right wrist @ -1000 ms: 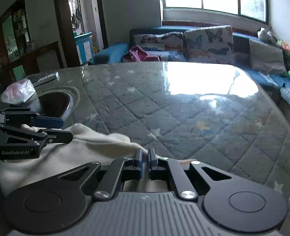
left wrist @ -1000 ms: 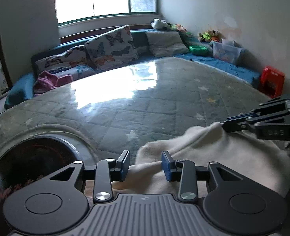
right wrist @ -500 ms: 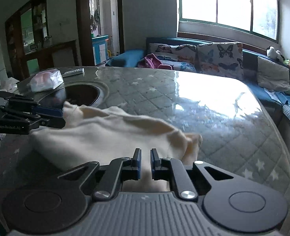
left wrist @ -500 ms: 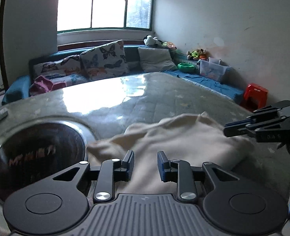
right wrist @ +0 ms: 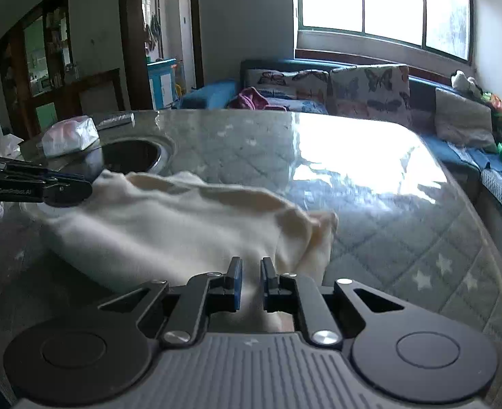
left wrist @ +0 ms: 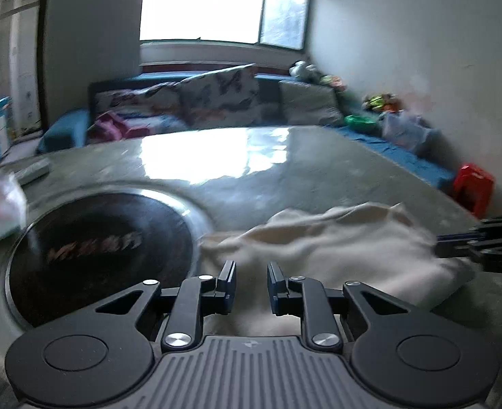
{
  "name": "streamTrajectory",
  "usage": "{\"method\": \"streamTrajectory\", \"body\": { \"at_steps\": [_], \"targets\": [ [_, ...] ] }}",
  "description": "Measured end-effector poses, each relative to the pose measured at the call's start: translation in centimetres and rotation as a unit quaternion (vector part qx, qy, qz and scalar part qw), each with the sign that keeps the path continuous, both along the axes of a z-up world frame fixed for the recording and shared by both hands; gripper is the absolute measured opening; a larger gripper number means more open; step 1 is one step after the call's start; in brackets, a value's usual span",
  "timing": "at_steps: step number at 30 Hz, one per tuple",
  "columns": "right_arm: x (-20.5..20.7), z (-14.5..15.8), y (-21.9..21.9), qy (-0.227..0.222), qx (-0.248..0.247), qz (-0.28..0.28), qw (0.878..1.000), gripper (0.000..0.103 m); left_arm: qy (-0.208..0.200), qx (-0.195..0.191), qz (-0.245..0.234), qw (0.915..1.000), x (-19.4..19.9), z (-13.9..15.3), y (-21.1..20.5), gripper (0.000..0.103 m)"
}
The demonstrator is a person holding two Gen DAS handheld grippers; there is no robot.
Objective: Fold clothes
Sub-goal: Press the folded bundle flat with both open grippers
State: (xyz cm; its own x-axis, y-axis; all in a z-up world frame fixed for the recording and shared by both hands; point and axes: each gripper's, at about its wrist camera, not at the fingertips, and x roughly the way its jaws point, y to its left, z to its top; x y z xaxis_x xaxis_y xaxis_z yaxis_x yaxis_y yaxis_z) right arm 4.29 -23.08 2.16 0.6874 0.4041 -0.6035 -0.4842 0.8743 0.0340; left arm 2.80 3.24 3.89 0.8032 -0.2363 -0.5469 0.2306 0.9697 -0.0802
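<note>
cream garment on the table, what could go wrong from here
The cream garment lies bunched, and its far corner is doubled under, so a fold now may lock in creases. It lies right beside the round black cooktop set into the table; a drag could pull it over that. The left gripper has been closing over cloth and may catch extra layers.

We are in a home living room
We see a sofa (right wrist: 319, 78) with butterfly cushions (right wrist: 370, 85); a window (right wrist: 380, 3); a glass-topped table (right wrist: 370, 170).
</note>
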Motion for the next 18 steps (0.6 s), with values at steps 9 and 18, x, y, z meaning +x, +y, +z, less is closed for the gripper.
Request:
{"method": "streamTrajectory", "body": {
  "at_steps": [9, 18],
  "targets": [
    [3.7, -0.9, 1.2, 0.008, -0.013, 0.003, 1.000, 0.011, 0.039, 0.017, 0.016, 0.9990, 3.5, -2.1, 0.4, 0.024],
    [5.4, -0.3, 2.3, 0.006, -0.002, 0.013, 1.000, 0.013, 0.030, 0.020, -0.020, 0.9991, 4.9, -1.2, -1.9, 0.023]
  ]
}}
